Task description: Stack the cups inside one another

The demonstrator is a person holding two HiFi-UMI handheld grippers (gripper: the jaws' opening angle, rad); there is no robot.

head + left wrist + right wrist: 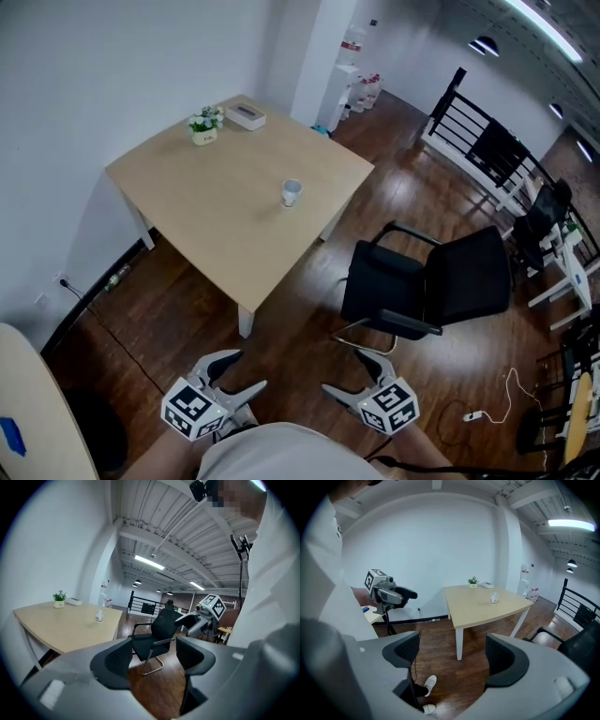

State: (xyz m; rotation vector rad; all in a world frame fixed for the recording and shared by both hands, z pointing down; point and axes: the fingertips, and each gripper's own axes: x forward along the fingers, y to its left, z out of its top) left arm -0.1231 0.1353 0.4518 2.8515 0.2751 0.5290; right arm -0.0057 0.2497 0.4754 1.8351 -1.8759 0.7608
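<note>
A small white cup stands alone on the light wooden table, toward its right side. Whether it is one cup or several nested I cannot tell. It also shows as the far cup in the left gripper view and the far cup in the right gripper view. My left gripper and right gripper hang low over the floor, close to the person's body and well short of the table. Both are open and hold nothing, as the left gripper and right gripper show between their own jaws.
A small potted plant and a white box sit at the table's far corner. A black office chair stands on the dark wood floor right of the table. A black railing runs behind it. Another tabletop's edge is at bottom left.
</note>
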